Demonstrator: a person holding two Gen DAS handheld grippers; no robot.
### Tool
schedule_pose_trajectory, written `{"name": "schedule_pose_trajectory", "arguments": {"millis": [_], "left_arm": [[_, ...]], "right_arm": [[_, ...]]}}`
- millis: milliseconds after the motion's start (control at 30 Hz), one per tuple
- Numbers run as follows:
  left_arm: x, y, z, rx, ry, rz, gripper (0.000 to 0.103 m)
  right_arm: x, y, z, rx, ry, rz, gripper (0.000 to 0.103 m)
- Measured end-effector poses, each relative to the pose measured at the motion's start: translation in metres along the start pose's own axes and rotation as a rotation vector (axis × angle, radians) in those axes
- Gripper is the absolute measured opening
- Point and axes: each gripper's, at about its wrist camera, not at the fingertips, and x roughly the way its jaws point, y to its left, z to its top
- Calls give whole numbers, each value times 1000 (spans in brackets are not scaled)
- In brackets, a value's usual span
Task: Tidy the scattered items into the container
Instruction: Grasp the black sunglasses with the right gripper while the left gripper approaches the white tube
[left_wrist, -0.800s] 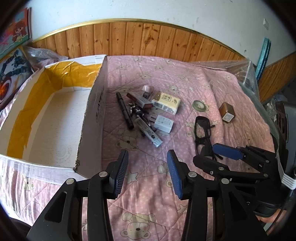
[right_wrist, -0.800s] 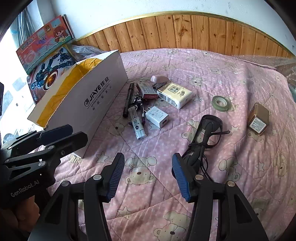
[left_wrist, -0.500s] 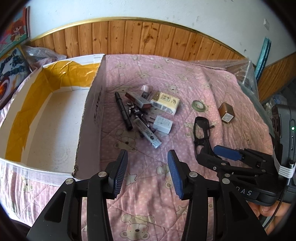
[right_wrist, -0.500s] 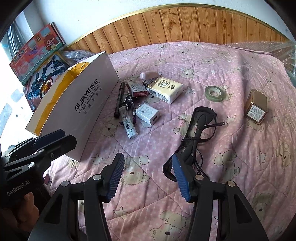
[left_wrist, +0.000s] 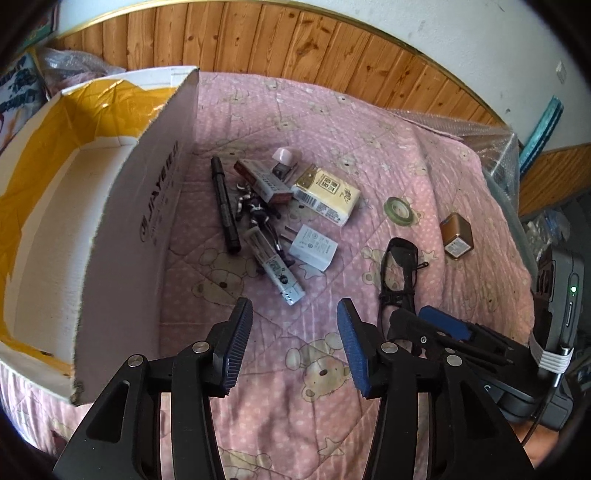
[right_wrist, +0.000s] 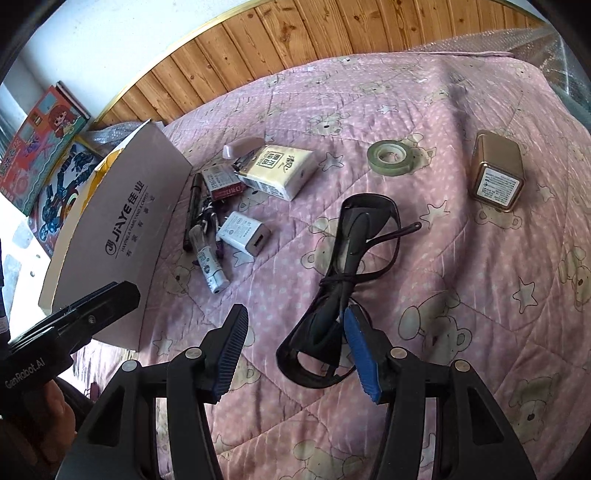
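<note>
An open white cardboard box with a yellow-taped inside stands at the left of the pink quilt. Beside it lie a black pen, a red carton, a tissue pack, a white charger and a printed tube. Farther right are a tape roll, a gold tin and black glasses. My right gripper is open just above the glasses' near end, which lies by its right finger. My left gripper hangs open over bare quilt, short of the pile.
A wood-panelled wall runs behind the bed. Picture boxes lean at the far left, behind the cardboard box. Bubble wrap covers the bed's right edge. A hand holds the left gripper.
Both grippers have moved forward toward the items. The right one has come over the near end of the glasses. Neither jaw gap has visibly changed.
</note>
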Motion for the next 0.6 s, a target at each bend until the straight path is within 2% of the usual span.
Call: {"name": "schedule_pose_trajectory", "arguments": {"millis": [267, 367, 500, 600], "left_arm": [[50, 11, 10, -126, 31, 17, 50], [70, 19, 9, -171, 43, 17, 50], [74, 23, 10, -173, -21, 5, 51], [77, 25, 10, -170, -55, -18, 50]], "right_arm": [[30, -14, 12, 30, 30, -60, 56], [38, -15, 15, 25, 22, -80, 60], [41, -10, 15, -10, 12, -91, 68], [43, -7, 14, -44, 2, -107, 68]]}}
